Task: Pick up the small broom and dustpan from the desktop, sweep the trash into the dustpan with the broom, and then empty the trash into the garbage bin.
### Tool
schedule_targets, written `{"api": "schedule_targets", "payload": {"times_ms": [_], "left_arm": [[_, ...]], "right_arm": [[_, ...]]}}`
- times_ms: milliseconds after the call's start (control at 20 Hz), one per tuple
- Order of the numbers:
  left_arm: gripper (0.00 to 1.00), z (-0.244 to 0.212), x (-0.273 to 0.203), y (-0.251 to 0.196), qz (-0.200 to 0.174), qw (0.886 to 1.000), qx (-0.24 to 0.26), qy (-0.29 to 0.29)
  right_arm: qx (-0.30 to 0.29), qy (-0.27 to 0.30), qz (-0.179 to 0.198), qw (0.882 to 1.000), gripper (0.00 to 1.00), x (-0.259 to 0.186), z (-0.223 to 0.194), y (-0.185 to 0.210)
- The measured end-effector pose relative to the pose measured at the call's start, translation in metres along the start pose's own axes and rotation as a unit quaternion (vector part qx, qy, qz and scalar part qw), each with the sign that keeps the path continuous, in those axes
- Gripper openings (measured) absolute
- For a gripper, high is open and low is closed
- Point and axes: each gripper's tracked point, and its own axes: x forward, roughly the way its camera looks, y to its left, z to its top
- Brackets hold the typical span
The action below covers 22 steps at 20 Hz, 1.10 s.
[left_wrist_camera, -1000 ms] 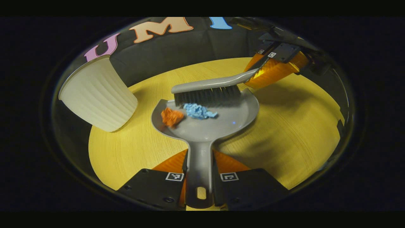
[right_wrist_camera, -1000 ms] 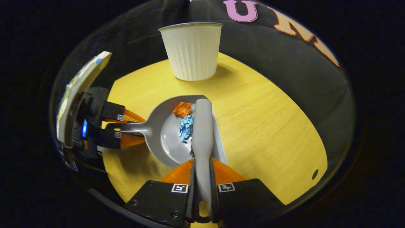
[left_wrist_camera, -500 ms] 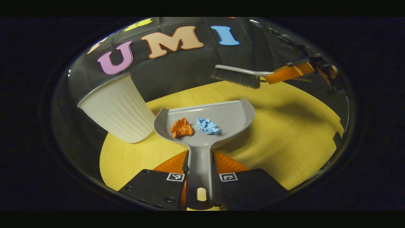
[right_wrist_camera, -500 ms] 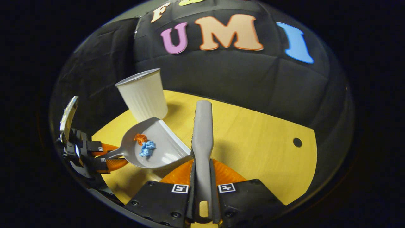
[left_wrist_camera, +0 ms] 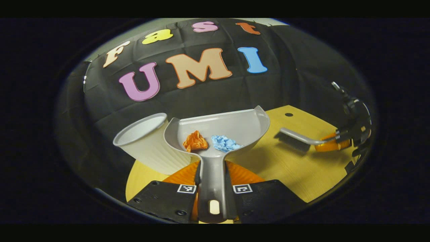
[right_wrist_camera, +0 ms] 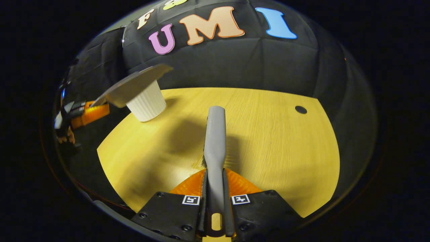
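My left gripper (left_wrist_camera: 213,174) is shut on the handle of the grey dustpan (left_wrist_camera: 231,126), held up in the air. In the pan lie an orange paper wad (left_wrist_camera: 195,141) and a blue paper wad (left_wrist_camera: 224,143). The pan's left edge is right beside the rim of the white ribbed bin (left_wrist_camera: 147,141), which stands on the yellow desktop (left_wrist_camera: 295,168). My right gripper (right_wrist_camera: 215,183) is shut on the handle of the grey broom (right_wrist_camera: 215,134), low over the desktop (right_wrist_camera: 275,134). The right gripper view has the dustpan (right_wrist_camera: 134,85) hanging over the bin (right_wrist_camera: 146,104).
The broom (left_wrist_camera: 295,138) and the right gripper (left_wrist_camera: 331,144) sit far right in the left gripper view. A small round hole (right_wrist_camera: 300,109) marks the desktop's far right part. Black cloth wall stands behind the desk.
The dustpan with both wads has risen off the desktop and gone toward the bin. The broom has left the pan, swung away to the right and come down low over the desk.
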Motion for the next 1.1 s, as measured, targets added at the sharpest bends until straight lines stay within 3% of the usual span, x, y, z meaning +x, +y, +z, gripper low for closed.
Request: {"api": "schedule_targets", "payload": {"times_ms": [350,550,650,750,900,1000,1100], "left_arm": [[0.26,0.026,-0.001,0.088,0.102,0.992,0.077,0.001],[0.24,0.029,-0.010,0.137,0.155,0.977,0.147,0.028],[0.24,0.029,-0.010,0.164,0.176,0.962,0.203,0.047],[0.24,0.030,-0.010,0.194,0.198,0.939,0.272,0.069],[0.24,0.019,-0.008,0.228,0.200,0.901,0.369,0.113],[0.24,0.014,-0.014,0.237,0.197,0.860,0.448,0.145],[0.24,0.020,-0.018,0.247,0.195,0.809,0.531,0.159]], "right_arm": [[0.016,0.028,0.021,0.999,0.19,0.004,-0.038,0.028],[0.019,0.032,0.026,0.999,0.19,0.003,-0.043,0.030],[0.014,0.038,0.030,0.999,0.19,0.003,-0.043,0.030],[0.009,0.042,0.033,0.999,0.19,0.003,-0.044,0.030],[0.000,0.047,0.038,0.998,0.19,0.003,-0.047,0.029],[-0.003,0.047,0.040,0.998,0.19,0.005,-0.049,0.029],[-0.003,0.047,0.039,0.998,0.19,0.006,-0.049,0.029]]}}
